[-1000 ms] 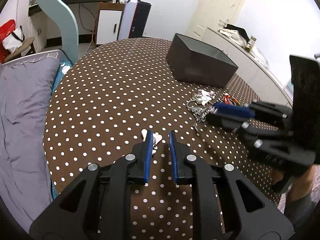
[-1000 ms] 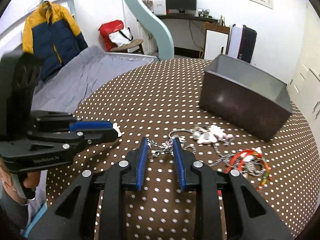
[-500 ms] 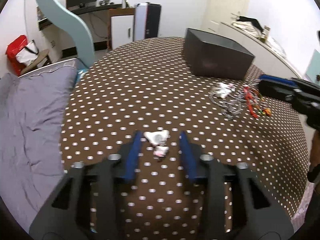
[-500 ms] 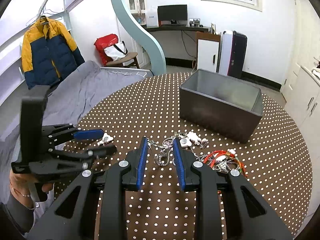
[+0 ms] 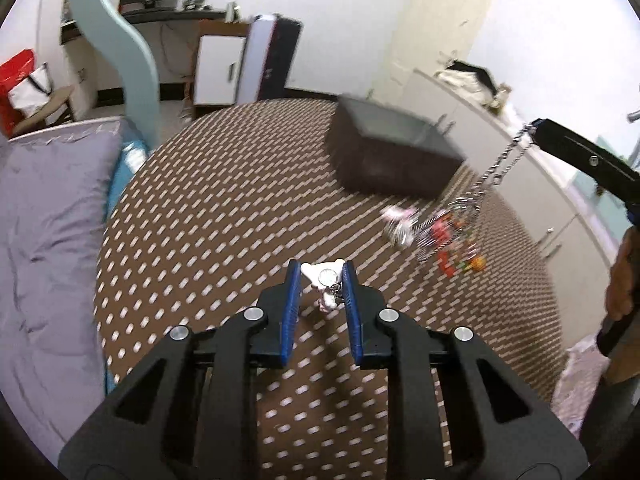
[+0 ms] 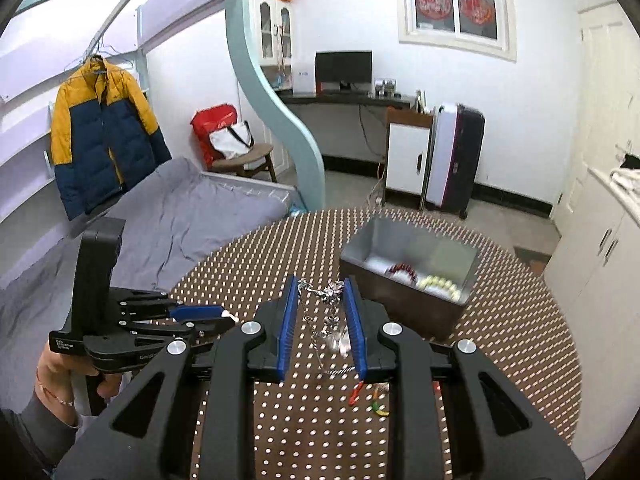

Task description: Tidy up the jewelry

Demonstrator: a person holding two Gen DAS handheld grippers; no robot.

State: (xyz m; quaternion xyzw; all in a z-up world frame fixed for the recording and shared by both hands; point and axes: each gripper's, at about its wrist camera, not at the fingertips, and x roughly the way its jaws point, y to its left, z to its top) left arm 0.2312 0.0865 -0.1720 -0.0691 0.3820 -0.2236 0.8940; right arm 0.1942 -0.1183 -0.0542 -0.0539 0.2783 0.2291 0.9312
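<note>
Raised since half a second ago: both grippers, each now lifted off the table (image 5: 208,184) with jewelry.

Left gripper (image 5: 319,280): blue fingers (image 5: 291,300) closed in on white charm (image 5: 326,278), pinched between the tips; small metal link and pale bead dangling beneath, clear of the dotted cloth.

Right gripper (image 6: 320,292): fingers (image 6: 286,320) gripping silver chain (image 6: 326,312) near the tips; chain hanging down in a loop, tangled at its lower end with red and yellow pieces (image 6: 370,398). Same chain (image 5: 504,164) seen from left wrist, strung from the gripper tip down to a blurred cluster (image 5: 436,228) just above the cloth.

Grey box (image 6: 412,276): open-topped, on far side of table beyond the right gripper; red and pale bead strands inside.

Background: bed (image 6: 172,208), jacket (image 6: 100,128).
</note>
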